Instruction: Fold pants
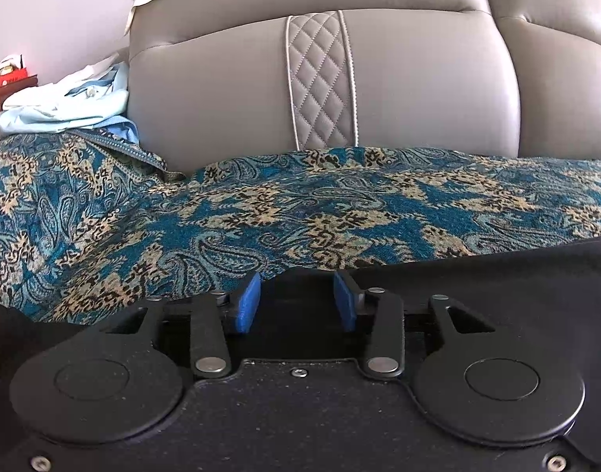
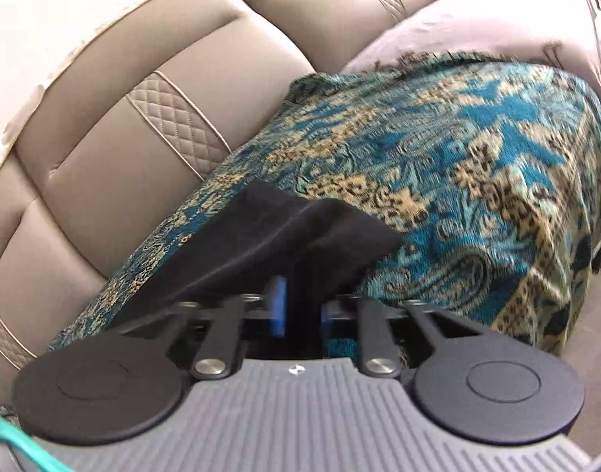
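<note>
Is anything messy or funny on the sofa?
Yes. Light blue clothes lie in a crumpled heap at the sofa's left end, and the patterned throw is rumpled beside them. The black pants lie bunched, not flat yet.

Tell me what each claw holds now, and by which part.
The right claw pinches the black pants near a raised end. The left claw stands open around the pants' edge, not gripping.
</note>
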Demonstrator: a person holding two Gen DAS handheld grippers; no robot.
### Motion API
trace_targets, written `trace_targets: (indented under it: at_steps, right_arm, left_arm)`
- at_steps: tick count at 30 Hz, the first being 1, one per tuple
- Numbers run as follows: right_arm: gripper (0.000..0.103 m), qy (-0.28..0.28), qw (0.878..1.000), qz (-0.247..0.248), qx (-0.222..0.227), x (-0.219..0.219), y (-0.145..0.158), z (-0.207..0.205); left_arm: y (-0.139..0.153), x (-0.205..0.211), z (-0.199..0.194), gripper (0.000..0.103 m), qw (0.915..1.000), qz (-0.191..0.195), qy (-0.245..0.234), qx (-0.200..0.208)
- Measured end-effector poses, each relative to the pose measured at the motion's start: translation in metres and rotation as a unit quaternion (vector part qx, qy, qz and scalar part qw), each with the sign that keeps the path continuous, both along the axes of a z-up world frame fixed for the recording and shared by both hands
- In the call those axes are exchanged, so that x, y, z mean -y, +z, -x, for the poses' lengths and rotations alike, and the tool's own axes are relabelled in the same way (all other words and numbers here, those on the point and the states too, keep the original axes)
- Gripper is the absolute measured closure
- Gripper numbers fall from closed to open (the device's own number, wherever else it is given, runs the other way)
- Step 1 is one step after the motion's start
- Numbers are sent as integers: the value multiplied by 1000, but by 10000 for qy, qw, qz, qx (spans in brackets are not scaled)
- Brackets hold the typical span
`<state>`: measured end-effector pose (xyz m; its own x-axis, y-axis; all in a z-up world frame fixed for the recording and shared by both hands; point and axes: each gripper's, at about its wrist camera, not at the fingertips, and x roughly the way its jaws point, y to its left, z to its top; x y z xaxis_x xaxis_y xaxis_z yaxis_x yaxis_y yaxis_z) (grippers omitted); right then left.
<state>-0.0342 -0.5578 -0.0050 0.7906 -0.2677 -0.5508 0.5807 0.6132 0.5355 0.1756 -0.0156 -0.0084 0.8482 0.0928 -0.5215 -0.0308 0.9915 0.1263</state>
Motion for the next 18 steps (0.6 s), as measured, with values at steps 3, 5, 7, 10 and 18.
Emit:
trace_targets:
  at_steps: [3, 5, 7, 10, 18]
  right_arm:
    - [72, -14, 10000, -25, 43, 3, -1, -1]
    - [60, 2, 9999, -86, 108, 6, -1, -1]
    - [60, 49, 9996, -162, 219, 10, -3, -2]
    - [60, 126, 9993, -188, 311, 13, -4, -6]
    - [52, -303, 9979, 568, -39, -8, 5, -12]
  left_arm:
    - [4, -6, 0, 44, 9998, 188, 0, -36]
    - [7, -10, 3, 27, 9996, 274, -76, -82]
    - [11, -8, 8, 25, 9996, 216, -173, -88]
    - [20, -3, 19, 19, 9991, 79, -398, -75]
    - [43, 0, 57, 10, 9955, 276, -912, 8]
